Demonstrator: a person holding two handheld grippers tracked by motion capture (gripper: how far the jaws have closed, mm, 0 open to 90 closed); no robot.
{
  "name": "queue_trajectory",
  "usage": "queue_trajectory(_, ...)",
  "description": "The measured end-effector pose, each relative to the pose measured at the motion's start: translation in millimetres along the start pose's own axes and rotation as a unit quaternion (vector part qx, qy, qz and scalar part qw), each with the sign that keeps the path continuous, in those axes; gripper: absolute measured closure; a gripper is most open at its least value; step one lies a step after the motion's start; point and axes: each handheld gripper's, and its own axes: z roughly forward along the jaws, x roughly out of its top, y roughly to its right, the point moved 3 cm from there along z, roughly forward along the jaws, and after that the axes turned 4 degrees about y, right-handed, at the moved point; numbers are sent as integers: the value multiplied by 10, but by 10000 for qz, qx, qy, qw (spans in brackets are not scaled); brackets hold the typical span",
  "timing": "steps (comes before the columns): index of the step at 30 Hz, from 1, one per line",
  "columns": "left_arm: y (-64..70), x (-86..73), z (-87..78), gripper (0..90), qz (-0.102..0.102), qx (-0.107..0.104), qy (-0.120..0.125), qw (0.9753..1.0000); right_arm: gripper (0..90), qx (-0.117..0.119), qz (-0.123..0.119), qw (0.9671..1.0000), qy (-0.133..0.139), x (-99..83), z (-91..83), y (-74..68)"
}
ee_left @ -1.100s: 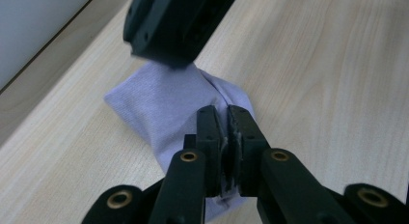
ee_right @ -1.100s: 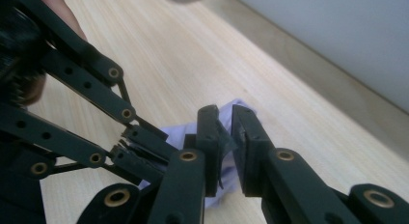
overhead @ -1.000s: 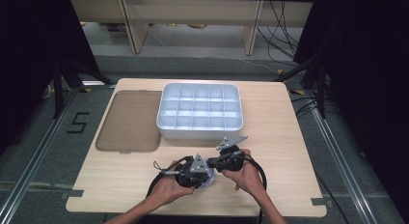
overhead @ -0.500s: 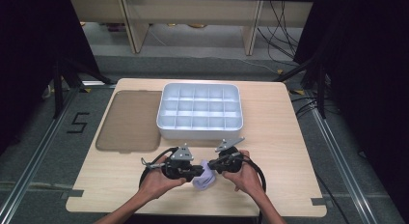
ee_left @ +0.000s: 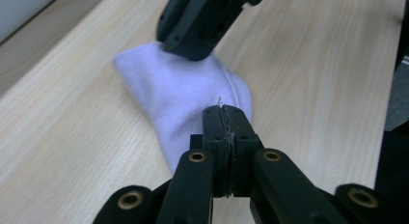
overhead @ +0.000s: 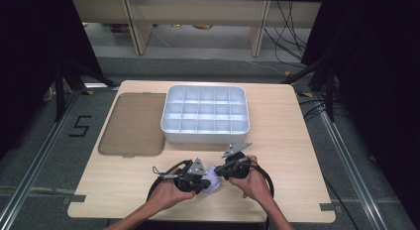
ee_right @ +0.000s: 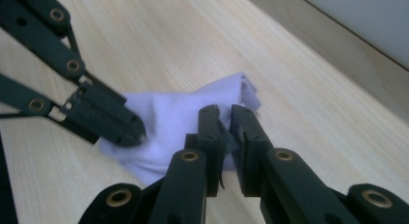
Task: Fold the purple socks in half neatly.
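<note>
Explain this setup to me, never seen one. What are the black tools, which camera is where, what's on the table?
A person holds a two-jaw gripper in each hand; no robot arm. The high view looks down on the wooden table: left gripper, right gripper, a white divided tray and a brown mat beside it. The other two pictures come from cameras riding on each gripper, looking along its jaws. Between them lies a pale lilac cloth, perhaps a sock. The left gripper's jaws are closed on one end; the right gripper pinches the other end, jaws nearly closed.
</note>
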Motion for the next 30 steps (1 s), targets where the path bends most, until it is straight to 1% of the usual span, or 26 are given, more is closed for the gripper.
queue_trajectory(1, -8, -8, -10, 882, 27, 19, -17, 10000, 828, -28, 70, 10000, -36, -8, -12, -5)
queue_trajectory(2, -15, -13, -11, 882, 41, 15, -19, 10000, 814, 19, 140, 9999, -74, -11, -36, -21)
queue_trajectory(3, -17, -16, -13, 882, 57, 19, -28, 10000, 785, -19, 166, 9998, -56, -11, -49, -22)
queue_trajectory(4, -8, -15, -8, 882, 34, 25, 10, 10000, 746, -6, 126, 9999, 24, -2, -64, -18)
queue_trajectory(5, 3, -16, -2, 882, 19, 55, 19, 10000, 725, -62, 122, 9998, 119, 3, -60, -13)
queue_trajectory(6, 7, -12, -1, 882, 60, 64, 15, 10000, 693, -16, 154, 9999, 31, 19, -95, -13)
queue_trajectory(7, 10, -11, 2, 882, 72, 65, 12, 10000, 652, -43, 237, 9997, 26, 30, -99, -10)
queue_trajectory(8, 12, -12, 3, 882, 82, 71, 13, 9999, 625, -56, 244, 9997, 34, 46, -106, 12)
queue_trajectory(9, 12, -12, 1, 882, 103, 65, -1, 9999, 615, -76, 299, 9995, 13, 54, -104, 25)
queue_trajectory(10, 5, -15, -1, 882, 166, 77, -28, 9998, 591, -49, 469, 9989, -77, 57, -104, 24)
queue_trajectory(11, 8, -15, -4, 882, 166, 79, -36, 9998, 574, 19, 386, 9993, -4, 63, -85, 42)
queue_trajectory(12, 7, -15, -2, 882, 165, 74, -32, 9998, 557, 117, 476, 9988, -41, 62, -65, 37)
queue_trajectory(13, 6, -15, -2, 882, 165, 73, -31, 9998, 553, 193, 549, 9983, -65, 61, -44, 30)
queue_trajectory(14, 14, -14, 2, 882, 120, 79, 7, 9999, 549, 248, 556, 9981, -63, 57, -17, 36)
queue_trajectory(15, 25, -19, 6, 882, 50, 70, 21, 10000, 536, 282, 568, 9978, -169, 54, -1, 29)
queue_trajectory(16, 17, -16, 1, 882, 159, 88, 6, 9998, 523, 300, 579, 9977, -209, 51, 22, 27)
queue_trajectory(18, 18, -18, 4, 882, 156, 87, 11, 9998, 507, 422, 599, 9969, -279, 43, 79, 22)
queue_trajectory(20, 20, -23, 4, 882, 202, 97, 11, 9997, 495, 361, 652, 9965, -384, 37, 109, 36)
queue_trajectory(21, 26, -25, 6, 882, 190, 98, 24, 9998, 493, 410, 706, 9957, -427, 38, 122, 35)
queue_trajectory(22, 26, -27, 5, 882, 198, 96, 21, 9998, 493, 404, 750, 9952, -477, 36, 131, 30)
queue_trajectory(23, 25, -29, 7, 882, 193, 94, 29, 9998, 492, 425, 735, 9951, -503, 35, 143, 29)
queue_trajectory(24, 18, -30, 3, 882, 229, 86, -2, 9997, 492, 388, 724, 9951, -544, 28, 167, 30)
queue_trajectory(26, 21, -33, 5, 882, 223, 82, 8, 9997, 492, 413, 750, 9943, -639, 23, 197, 19)
queue_trajectory(29, 15, -40, 3, 882, 223, 69, 21, 9997, 500, 442, 734, 9941, -669, 27, 213, 13)
queue_trajectory(30, 19, -45, 4, 882, 143, 64, 31, 9999, 505, 467, 740, 9940, -659, 27, 216, 12)
